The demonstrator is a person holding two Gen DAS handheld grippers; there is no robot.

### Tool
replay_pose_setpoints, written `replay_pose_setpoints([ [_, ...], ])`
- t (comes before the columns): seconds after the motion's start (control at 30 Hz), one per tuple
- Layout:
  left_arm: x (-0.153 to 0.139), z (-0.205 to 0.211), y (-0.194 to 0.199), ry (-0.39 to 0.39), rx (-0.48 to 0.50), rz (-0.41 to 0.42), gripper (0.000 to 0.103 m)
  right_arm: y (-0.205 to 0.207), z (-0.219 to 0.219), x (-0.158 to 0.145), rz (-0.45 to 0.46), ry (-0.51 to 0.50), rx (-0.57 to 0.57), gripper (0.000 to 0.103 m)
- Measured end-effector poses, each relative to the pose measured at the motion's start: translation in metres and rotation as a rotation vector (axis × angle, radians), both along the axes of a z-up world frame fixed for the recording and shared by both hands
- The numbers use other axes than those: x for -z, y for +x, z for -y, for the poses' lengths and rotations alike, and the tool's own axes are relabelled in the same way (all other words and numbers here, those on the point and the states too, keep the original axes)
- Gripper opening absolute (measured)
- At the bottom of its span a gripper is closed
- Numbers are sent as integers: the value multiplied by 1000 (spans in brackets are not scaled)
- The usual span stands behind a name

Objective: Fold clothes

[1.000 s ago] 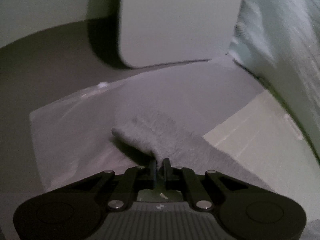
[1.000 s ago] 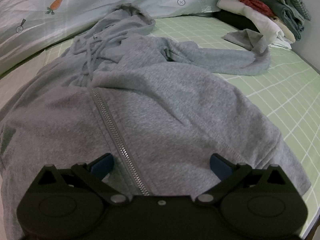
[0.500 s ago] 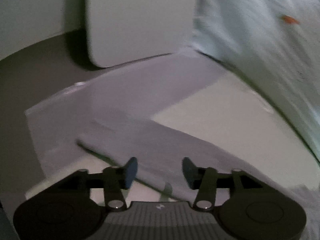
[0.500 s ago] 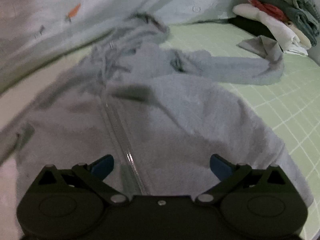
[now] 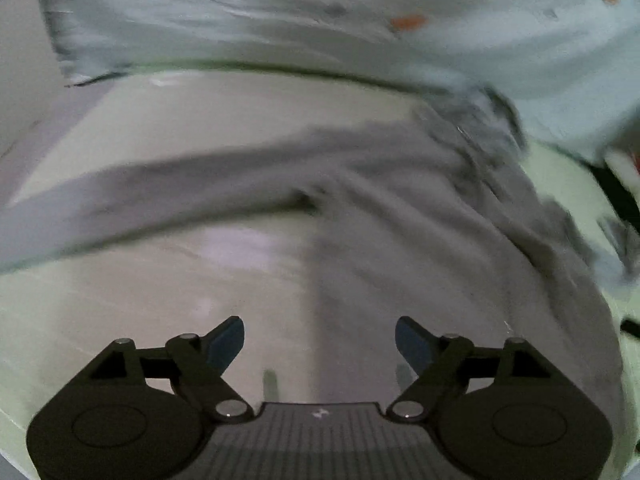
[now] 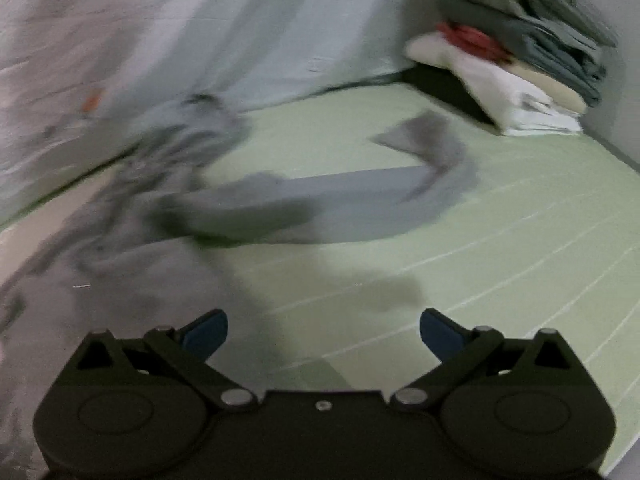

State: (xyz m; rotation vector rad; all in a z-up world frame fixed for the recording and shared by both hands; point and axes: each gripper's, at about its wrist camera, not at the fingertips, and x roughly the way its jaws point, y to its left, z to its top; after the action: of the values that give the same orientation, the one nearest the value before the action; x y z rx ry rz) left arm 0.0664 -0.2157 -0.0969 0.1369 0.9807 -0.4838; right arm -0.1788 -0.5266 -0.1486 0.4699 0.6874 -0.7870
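Note:
A grey zip hoodie (image 5: 420,208) lies spread on the bed, blurred by motion. In the left wrist view one sleeve (image 5: 140,196) stretches out to the left. My left gripper (image 5: 319,340) is open and empty above the hoodie's side edge. In the right wrist view the hoodie's body (image 6: 100,264) is at the left and its other sleeve (image 6: 360,196) runs right across the green checked sheet (image 6: 500,248), ending in a bent cuff. My right gripper (image 6: 323,332) is open and empty over the sheet beside the hoodie.
A pale blue duvet with carrot prints (image 5: 320,20) is bunched along the far side of the bed, also in the right wrist view (image 6: 200,32). A stack of folded clothes (image 6: 520,52) sits at the back right corner.
My left gripper let go of the sleeve cuff, opened wide and swung right toward the hoodie's body. My right gripper stayed open and swung right, off the hoodie's front toward the far sleeve.

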Motion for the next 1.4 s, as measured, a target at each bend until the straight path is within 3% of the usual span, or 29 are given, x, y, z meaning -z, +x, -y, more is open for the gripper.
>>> replay_pose_setpoints([
  [0.2, 33, 38, -43, 89, -73, -38, 85, -17, 102, 15, -65, -27, 39, 103],
  [0.27, 40, 45, -49, 124, -103, -22, 88, -14, 137, 18, -67, -34, 58, 96],
  [0.33, 44, 52, -53, 147, -137, -11, 91, -10, 165, 21, -31, -13, 57, 75],
  [0.47, 46, 57, -47, 167, -199, -16, 99, 7, 200, 29, -9, 10, 30, 53],
  [0.6, 48, 57, -44, 169, -244, -48, 101, 19, 215, 33, -13, 19, -13, 15],
  [0.63, 48, 57, -44, 171, -245, -48, 101, 19, 215, 30, -19, 11, -14, 12],
  [0.7, 49, 57, -44, 173, -250, -49, 103, 7, 214, 16, -16, -31, 13, 11],
  [0.87, 51, 56, -42, 159, -273, -70, 103, -40, 190, -40, -88, -279, 76, 11],
  [1.0, 51, 54, -42, 159, -279, -71, 103, -54, 173, -46, -206, -347, 28, 14],
  [1.07, 51, 55, -42, 161, -282, -75, 103, -48, 173, -27, -255, -290, -29, 30],
  [1.1, 51, 55, -41, 163, -282, -77, 103, -46, 175, -16, -257, -208, -83, 43],
  [1.17, 51, 55, -40, 166, -283, -83, 103, -50, 173, -8, -196, -113, -121, 46],
  [1.23, 51, 55, -38, 168, -282, -92, 103, -59, 168, -6, -115, -52, -120, 56],
  [1.4, 52, 54, -37, 169, -282, -98, 103, -99, 189, -16, 122, 16, 62, 62],
])
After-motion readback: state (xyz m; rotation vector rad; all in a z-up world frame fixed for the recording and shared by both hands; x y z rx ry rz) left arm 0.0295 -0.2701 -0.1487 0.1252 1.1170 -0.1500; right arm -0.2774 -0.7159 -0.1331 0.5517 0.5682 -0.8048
